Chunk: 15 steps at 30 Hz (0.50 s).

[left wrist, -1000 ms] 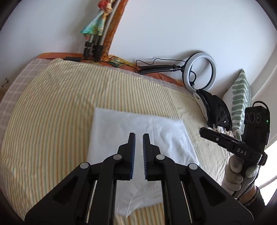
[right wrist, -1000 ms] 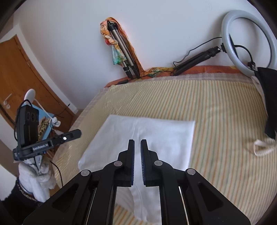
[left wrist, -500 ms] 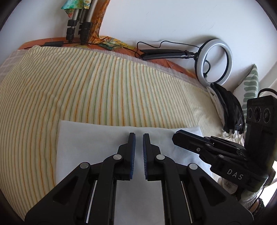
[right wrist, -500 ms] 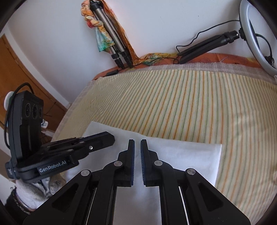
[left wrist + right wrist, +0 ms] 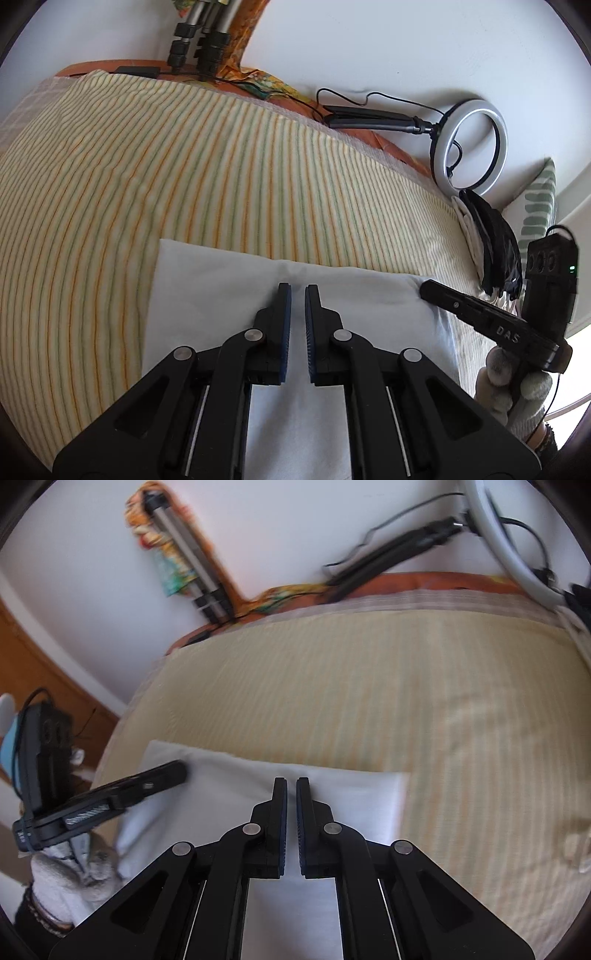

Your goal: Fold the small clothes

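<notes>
Both grippers are hovering over the white cloth (image 5: pixel 229 295), which is lying flat on the striped bedspread (image 5: pixel 147 166) directly beneath and ahead of the fingertips. The left gripper (image 5: pixel 297 291) is staying pinched nearly together with nothing between its pads. The right gripper (image 5: pixel 291 784) is closing, also empty, its tips poised above the cloth's far edge.
</notes>
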Each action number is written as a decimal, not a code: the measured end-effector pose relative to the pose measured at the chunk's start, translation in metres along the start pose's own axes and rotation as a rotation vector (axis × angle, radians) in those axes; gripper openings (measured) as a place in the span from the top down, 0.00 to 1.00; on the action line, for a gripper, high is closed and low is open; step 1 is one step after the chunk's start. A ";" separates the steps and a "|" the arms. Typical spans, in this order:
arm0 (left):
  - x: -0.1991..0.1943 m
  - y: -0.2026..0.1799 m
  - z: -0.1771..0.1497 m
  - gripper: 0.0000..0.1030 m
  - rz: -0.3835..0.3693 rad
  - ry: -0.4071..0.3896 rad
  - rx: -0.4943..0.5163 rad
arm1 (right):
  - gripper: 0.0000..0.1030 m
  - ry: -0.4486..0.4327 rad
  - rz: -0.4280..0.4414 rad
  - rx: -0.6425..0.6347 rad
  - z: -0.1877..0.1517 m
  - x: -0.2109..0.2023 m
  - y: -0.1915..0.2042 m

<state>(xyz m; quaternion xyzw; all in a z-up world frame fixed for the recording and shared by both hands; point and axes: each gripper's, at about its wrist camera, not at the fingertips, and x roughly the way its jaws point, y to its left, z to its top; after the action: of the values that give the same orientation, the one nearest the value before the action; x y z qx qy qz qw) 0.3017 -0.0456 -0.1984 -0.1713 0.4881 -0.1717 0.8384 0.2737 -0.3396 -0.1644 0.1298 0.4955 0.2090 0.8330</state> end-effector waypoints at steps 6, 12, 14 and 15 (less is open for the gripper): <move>-0.009 0.000 -0.005 0.95 0.072 -0.012 0.041 | 0.95 -0.007 -0.107 0.024 -0.005 -0.013 -0.018; -0.032 0.026 -0.020 0.94 0.128 -0.029 0.027 | 0.93 -0.029 -0.070 0.035 -0.015 -0.040 -0.025; -0.039 0.036 -0.024 0.88 0.157 -0.037 0.019 | 0.88 -0.035 -0.050 0.036 -0.024 -0.052 -0.026; -0.042 0.041 -0.027 0.88 0.166 -0.038 0.014 | 0.83 -0.034 -0.036 0.044 -0.024 -0.052 -0.023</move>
<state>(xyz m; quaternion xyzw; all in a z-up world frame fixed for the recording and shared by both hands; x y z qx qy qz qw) 0.2634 0.0066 -0.1972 -0.1276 0.4834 -0.1019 0.8601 0.2355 -0.3849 -0.1456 0.1426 0.4881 0.1811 0.8418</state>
